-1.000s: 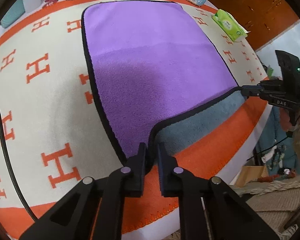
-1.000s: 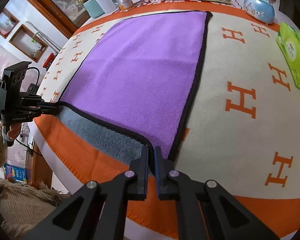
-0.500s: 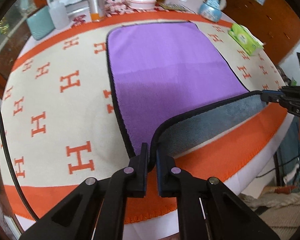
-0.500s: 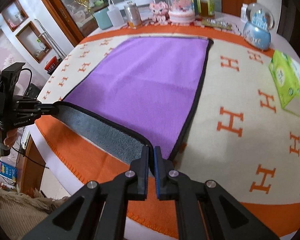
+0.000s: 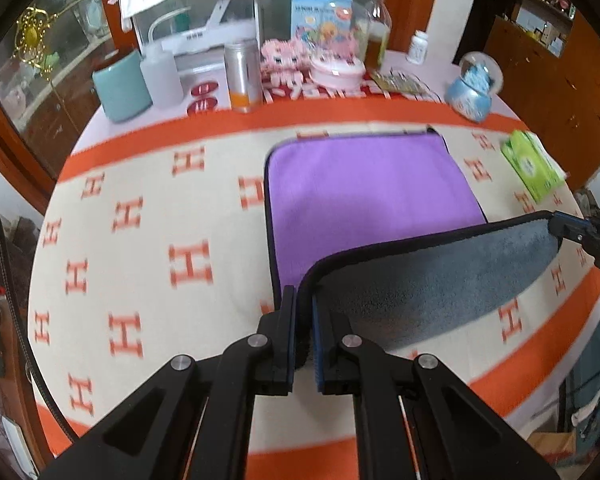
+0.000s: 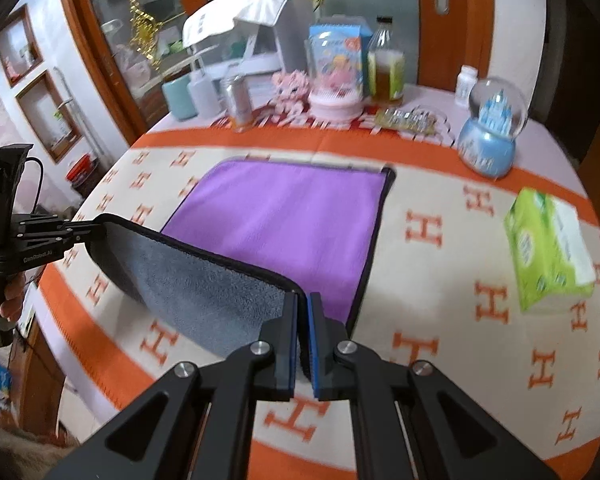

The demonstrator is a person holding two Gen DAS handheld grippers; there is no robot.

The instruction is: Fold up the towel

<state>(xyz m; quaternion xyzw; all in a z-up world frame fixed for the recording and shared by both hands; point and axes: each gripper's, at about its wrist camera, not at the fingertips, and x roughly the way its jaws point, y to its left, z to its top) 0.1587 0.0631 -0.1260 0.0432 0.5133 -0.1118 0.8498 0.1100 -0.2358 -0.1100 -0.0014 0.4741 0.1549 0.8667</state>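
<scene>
Towel (image 5: 364, 196): from the left wrist view I see the purple towel flat on the orange-and-cream H-pattern blanket (image 5: 148, 240), its near edge raised so the grey underside faces my camera.
Progress, left view: I judge the first fold about half done; the near edge is up and over the cloth but not yet laid on the far edge, and any second fold is still to do.
Left gripper (image 5: 304, 320): its jaws are nearly closed, pinching the near-left corner of the towel by the black hem.
Left pose: I hold it low over the blanket's near side, fingers pointing toward the far clutter, corner lifted off the surface.
Other tool, left view: the right gripper (image 5: 568, 230) shows at the right edge, clamped on the opposite raised corner.

Towel, right wrist view: the purple face (image 6: 288, 216) lies flat ahead, and the grey flap hangs between my two tools like a shallow sling.
Right tool: its jaws, seen close up, are pressed almost together on the near-right corner hem.
Right pose: I hold it above the blanket, aimed forward, about level with the left tool far off at the left edge.
Nearby: a green tissue pack (image 6: 548, 248) and a blue snow globe (image 6: 490, 136) sit well clear of the fold path, by my reading.
</scene>
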